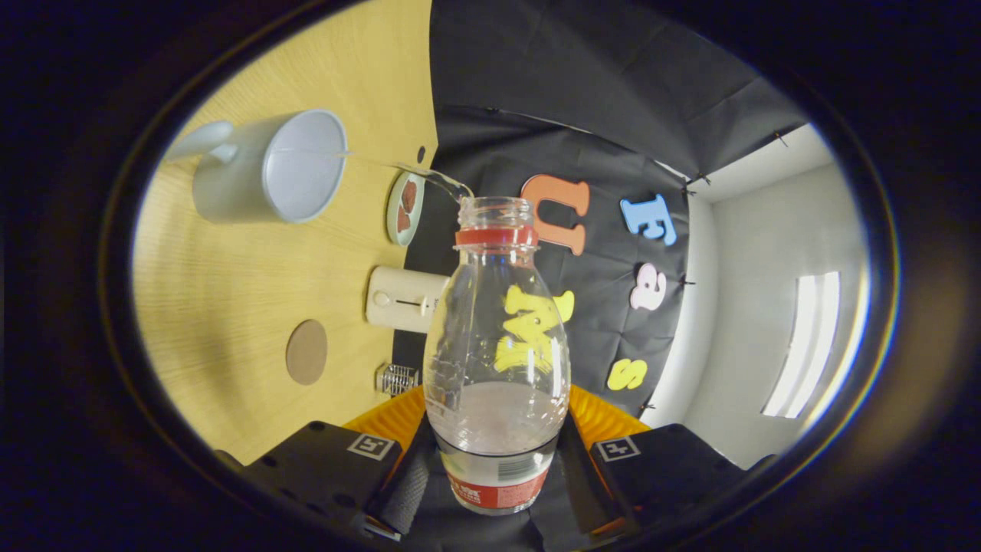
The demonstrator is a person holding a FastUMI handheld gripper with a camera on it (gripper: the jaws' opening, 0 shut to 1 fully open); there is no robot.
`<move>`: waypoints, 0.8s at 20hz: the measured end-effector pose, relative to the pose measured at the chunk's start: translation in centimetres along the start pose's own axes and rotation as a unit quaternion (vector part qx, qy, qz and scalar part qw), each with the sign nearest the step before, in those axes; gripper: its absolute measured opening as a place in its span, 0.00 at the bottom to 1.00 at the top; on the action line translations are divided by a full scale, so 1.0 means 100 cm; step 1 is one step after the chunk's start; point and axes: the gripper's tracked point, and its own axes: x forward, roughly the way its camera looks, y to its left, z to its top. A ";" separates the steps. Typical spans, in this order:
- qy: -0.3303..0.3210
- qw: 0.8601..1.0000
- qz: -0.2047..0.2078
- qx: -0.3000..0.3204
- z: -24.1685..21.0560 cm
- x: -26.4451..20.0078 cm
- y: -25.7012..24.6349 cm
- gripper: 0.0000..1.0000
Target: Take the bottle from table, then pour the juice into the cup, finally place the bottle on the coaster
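My gripper is shut on a clear plastic bottle with a red neck ring and red label, both fingers pressing on its lower body. The view is rolled on its side, so the bottle is tipped over the wooden table. A thin clear stream runs from the bottle's open mouth into the white cup, which stands beyond the fingers. A little liquid is left in the bottle. The round brown coaster lies flat on the table, nearer to the fingers than the cup.
A small plate with reddish pieces sits by the table's far edge, near the bottle mouth. A cream box-shaped device and a small metal mesh item stand along the same edge. The booth's black cloth wall lies beyond.
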 end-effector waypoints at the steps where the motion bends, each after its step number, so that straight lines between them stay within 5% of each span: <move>1: 0.000 1.000 -0.001 -0.002 -0.001 0.000 0.000 0.81; 16: 0.002 0.999 -0.014 -0.033 -0.010 0.001 -0.009 0.81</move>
